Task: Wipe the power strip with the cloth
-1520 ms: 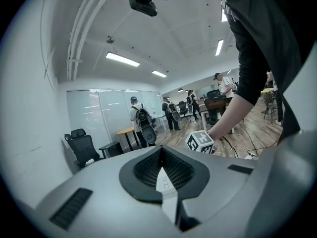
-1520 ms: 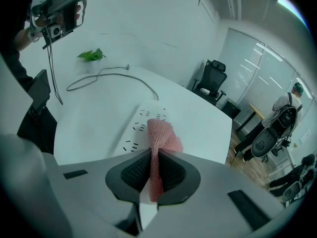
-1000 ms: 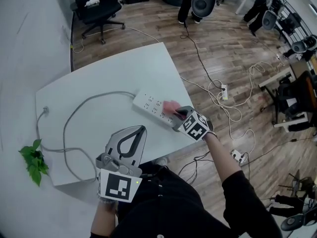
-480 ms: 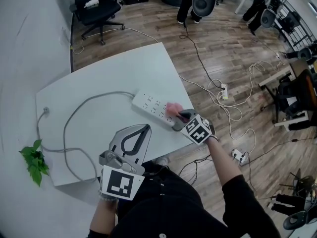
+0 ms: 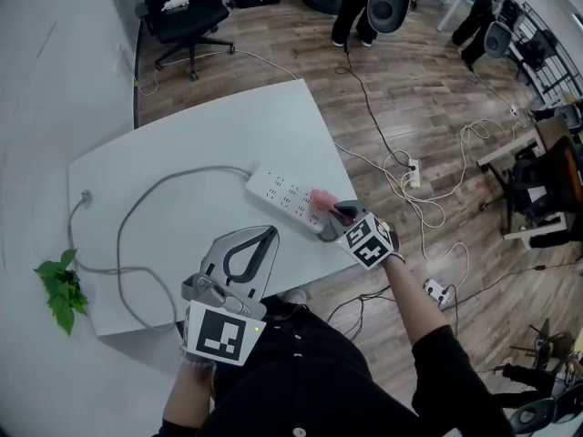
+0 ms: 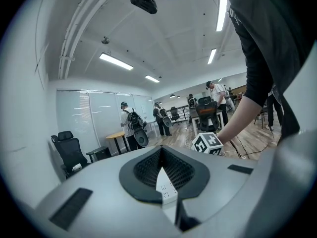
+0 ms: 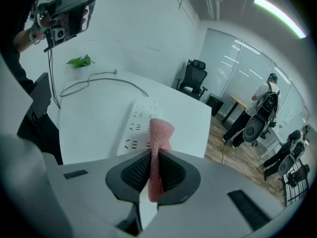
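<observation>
Gripping the pink cloth [image 7: 159,133] edgewise between its jaws, the right claw [image 5: 333,215] holds it down on the near right end of the white power strip [image 5: 278,192]. Strip lies diagonally on the white surface [image 5: 191,135], close to its right edge. A grey cable [image 5: 137,209] runs from its far end to the left. Left claw [image 5: 246,255] is over the near edge, apart from the strip, jaws together and holding nothing.

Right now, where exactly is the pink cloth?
In the head view, the pink cloth lies on the power strip's right end, near the table's right edge, pinched in the right tongs.
</observation>
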A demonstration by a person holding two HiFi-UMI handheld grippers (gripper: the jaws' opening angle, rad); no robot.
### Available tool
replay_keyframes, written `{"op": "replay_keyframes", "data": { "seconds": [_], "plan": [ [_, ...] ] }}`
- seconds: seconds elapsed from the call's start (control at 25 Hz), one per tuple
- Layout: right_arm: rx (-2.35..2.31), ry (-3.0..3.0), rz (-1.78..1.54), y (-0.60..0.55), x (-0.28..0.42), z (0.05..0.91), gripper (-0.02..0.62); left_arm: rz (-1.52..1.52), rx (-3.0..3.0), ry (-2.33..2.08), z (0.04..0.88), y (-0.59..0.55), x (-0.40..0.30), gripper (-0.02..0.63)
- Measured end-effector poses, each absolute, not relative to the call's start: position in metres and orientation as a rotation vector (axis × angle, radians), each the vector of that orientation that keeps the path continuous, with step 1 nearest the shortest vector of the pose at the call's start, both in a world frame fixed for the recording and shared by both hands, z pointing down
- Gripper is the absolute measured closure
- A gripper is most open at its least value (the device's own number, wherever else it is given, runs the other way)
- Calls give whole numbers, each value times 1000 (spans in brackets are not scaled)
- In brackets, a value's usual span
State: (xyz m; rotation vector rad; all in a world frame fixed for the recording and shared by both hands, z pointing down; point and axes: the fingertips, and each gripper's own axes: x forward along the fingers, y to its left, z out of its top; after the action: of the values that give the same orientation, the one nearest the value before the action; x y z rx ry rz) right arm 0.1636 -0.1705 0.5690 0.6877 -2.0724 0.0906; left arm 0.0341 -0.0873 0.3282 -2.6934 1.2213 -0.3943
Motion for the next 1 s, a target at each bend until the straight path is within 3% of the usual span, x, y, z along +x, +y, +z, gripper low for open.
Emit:
{"op": "replay_keyframes", "data": {
  "seconds": [0.44,1.0],
  "plan": [
    [673,-2139,-67,-209,129,523,546,-391,-2655,1299,325,-91,16,592],
    [448,-2224,-253,-233,17,510,545,-424,-2573,1520,333,-87,-34,592]
  ]
}}
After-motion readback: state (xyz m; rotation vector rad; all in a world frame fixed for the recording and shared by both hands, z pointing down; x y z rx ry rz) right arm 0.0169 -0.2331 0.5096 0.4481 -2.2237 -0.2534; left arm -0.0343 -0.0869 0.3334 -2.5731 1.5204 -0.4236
